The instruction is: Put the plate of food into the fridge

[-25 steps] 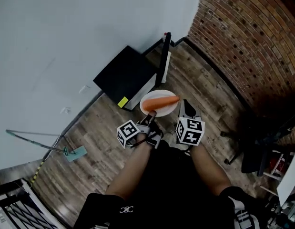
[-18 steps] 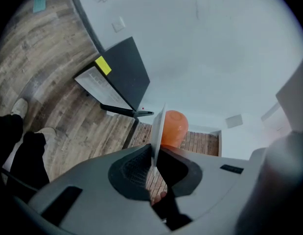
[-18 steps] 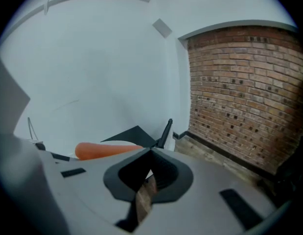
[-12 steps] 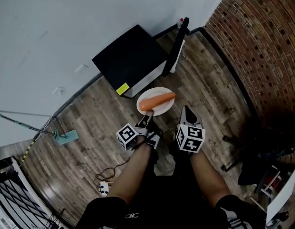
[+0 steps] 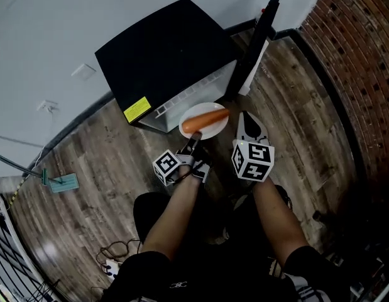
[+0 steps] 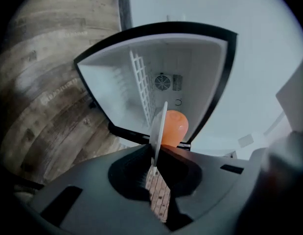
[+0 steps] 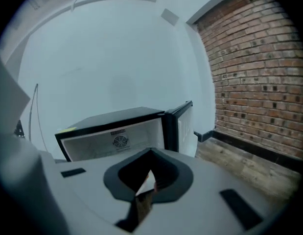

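The person is crouched on the wood floor [image 5: 119, 162] in front of a small black mini fridge [image 5: 163, 55], its door [image 5: 257, 43] swung open to the right. The left gripper [image 5: 193, 145] is clenched on the near rim of a white plate [image 5: 218, 129] that carries 1 carrot [image 5: 205, 117]. The plate hangs in the air just in front of the fridge's open mouth and is not yet inside. The right gripper [image 5: 246, 119] sits just beside the plate's right edge. In its own view its jaws look pressed together with nothing I can make out between them, so it seems to give the plate no support.

That is my worry. The whole load hangs from 1 pinch on a thin rim, with the far side unsupported. If the wrist dips or rolls on the way in, I'd expect the carrot to roll off toward the floor. The plate could also lever out of the pads.

The opening is low and framed by a dark lip, and a white wire rack [image 6: 140, 82] stands inside. A plate brought in too low could knock the lip, and one brought in crooked could catch the rack. The door looks close to the right arm too, so a nudge might swing it into the way.
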Available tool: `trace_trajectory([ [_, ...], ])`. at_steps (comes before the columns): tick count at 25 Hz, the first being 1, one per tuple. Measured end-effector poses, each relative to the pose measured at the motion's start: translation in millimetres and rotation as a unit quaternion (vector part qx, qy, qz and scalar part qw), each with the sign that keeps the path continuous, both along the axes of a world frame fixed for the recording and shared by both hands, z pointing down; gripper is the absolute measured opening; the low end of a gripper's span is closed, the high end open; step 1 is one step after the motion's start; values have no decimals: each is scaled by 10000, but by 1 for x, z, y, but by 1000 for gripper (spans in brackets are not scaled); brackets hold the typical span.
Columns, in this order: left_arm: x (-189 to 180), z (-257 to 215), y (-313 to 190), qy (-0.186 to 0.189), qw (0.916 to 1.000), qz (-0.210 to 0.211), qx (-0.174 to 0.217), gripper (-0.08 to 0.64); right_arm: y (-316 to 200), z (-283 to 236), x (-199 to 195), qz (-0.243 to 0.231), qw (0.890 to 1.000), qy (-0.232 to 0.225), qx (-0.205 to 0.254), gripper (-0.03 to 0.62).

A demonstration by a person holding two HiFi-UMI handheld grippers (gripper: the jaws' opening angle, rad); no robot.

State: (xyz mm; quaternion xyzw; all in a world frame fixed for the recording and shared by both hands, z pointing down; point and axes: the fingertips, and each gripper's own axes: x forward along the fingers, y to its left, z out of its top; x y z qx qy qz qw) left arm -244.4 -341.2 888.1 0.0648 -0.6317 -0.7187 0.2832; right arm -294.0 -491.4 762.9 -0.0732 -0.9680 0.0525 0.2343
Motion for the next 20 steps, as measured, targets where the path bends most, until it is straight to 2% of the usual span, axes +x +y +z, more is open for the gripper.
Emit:
trace_trajectory([
  [4,-33,79,1,-92,9998,-81,-126,29,7,56,-32,-154,9995,-201,-171,8],
  [8,-58,120,2,-85,9996,-157,-214,29,13,96,-37,-257,9992,4,-292,8],
  [12,-89,148,6,-194,9986,-471,-163,29,25,101,-44,-672,9964,90,-505,8],
  [17,-125,187,9,-272,9964,-776,-220,29,18,119,-43,-576,9941,480,-780,8],
  [20,-147,210,11,-232,9948,-948,-289,29,21,108,-42,-719,9923,392,-933,8],
])
